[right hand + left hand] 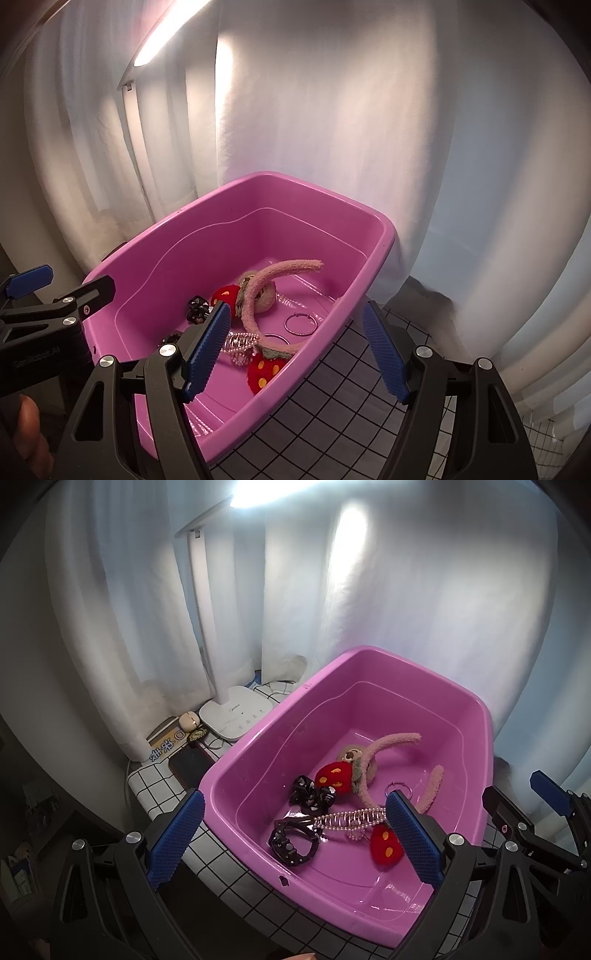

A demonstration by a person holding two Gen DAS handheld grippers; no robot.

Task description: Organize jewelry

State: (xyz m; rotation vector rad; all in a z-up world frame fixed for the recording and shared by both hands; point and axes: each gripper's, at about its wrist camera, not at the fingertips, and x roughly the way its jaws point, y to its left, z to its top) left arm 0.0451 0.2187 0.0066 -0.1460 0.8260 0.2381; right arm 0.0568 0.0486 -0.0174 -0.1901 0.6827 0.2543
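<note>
The jewelry lay inside a pink tub [258, 738]: a fuzzy pink headband [255, 291] with red strawberry charms, a pearl hair clip [351, 818], a black watch [293, 843], a black scrunchie [312, 795] and a hoop earring [301, 324]. The tub stood on the checked table [155, 782]. The left hand-held gripper [293, 840] and the right hand-held gripper [295, 350] both hovered spread wide, empty.

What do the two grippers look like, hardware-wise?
Both match: the left gripper and right gripper have black plastic frames with triangular cut-outs and silver round bolt heads. Jaws carry blue pads, dimpled on the left, ribbed on the right. Faint lettering marks the left body, unreadable. No cables visible. A bare fingertip shows, no sleeve.
</note>
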